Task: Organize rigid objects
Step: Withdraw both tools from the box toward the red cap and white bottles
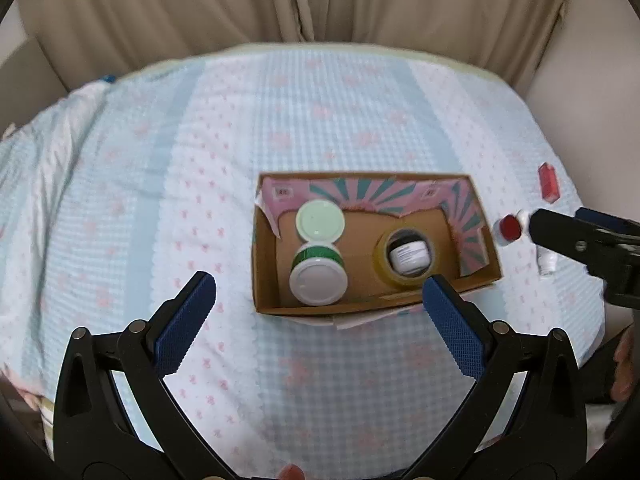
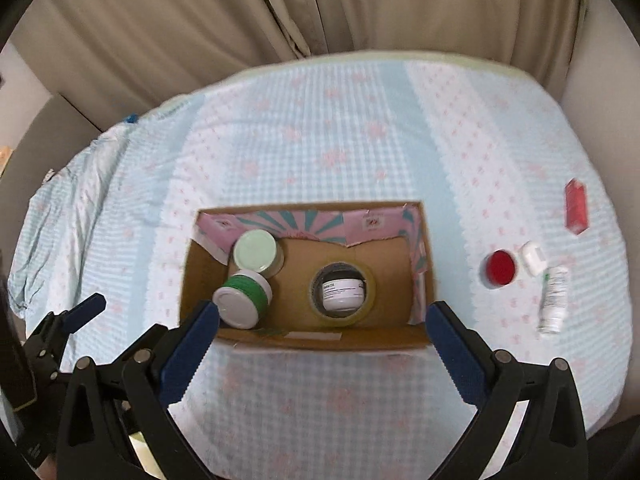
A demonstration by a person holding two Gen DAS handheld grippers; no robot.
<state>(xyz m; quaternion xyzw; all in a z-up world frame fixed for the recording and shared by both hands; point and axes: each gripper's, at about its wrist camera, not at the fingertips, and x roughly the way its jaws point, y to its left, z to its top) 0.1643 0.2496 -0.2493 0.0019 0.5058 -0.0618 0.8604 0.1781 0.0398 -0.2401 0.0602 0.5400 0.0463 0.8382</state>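
Box [image 2: 304, 336] holds two jars [image 2: 244, 304], a tape roll [image 2: 343, 288] and a tub. Unpacked at its 3 o'clock: red lid [image 2: 500, 269], white case [image 2: 534, 258], bottle [image 2: 554, 300], red pack [image 2: 576, 208]. Left gripper [image 1: 320, 300] and right gripper [image 2: 322, 328]: spread wide, empty.

A puckered, matt cotton-like bedspread [image 2: 340, 128] is covering the bed, while heavy matt cloth curtains [image 2: 360, 4] are hanging behind. The box [image 2: 320, 338] is showing raw brown cardboard, with glossy printed paper lining its far wall. Smooth plastic lids are capping the green-banded jar [image 2: 240, 306] and the pale green jar [image 2: 256, 251]. The tape roll [image 2: 342, 316] is gleaming, translucent yellowish. Each gripper [image 2: 322, 316] [image 1: 320, 292] is wearing blue, finely textured pads [image 2: 456, 352] on matt black plastic arms with metal rivets.
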